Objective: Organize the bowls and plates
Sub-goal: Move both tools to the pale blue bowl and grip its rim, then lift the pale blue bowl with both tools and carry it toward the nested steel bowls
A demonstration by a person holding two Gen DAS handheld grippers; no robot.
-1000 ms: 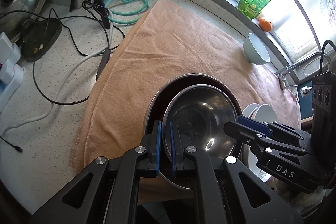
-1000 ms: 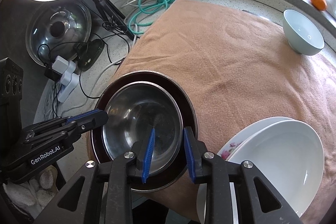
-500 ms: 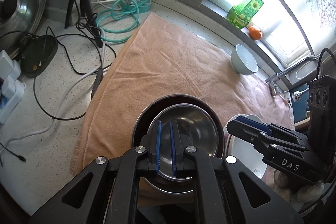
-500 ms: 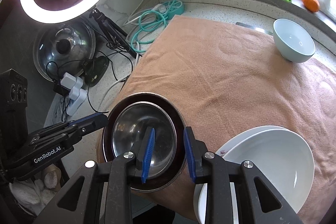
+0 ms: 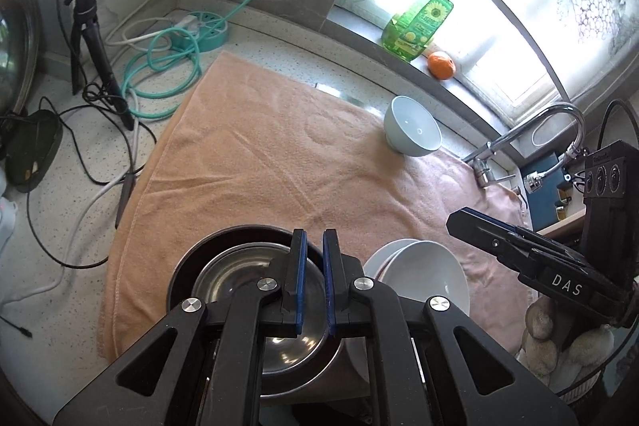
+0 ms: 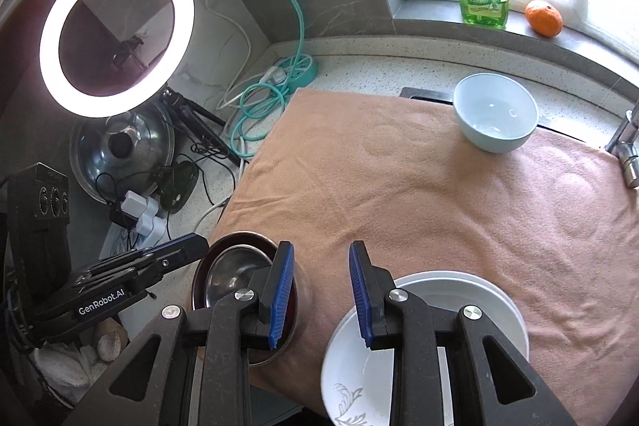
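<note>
— Where is the left black two-finger gripper with blue pads (image 5: pixel 311 276), and how do its fingers stand?
— Low in its own view, fingers nearly together, only a narrow gap between the pads, gripping nothing.
— And the right black two-finger gripper with blue pads (image 6: pixel 321 296)?
— Its fingers stand clearly parted with nothing between them; from the left wrist camera it sits off to the right, raised and angled inward.
</note>
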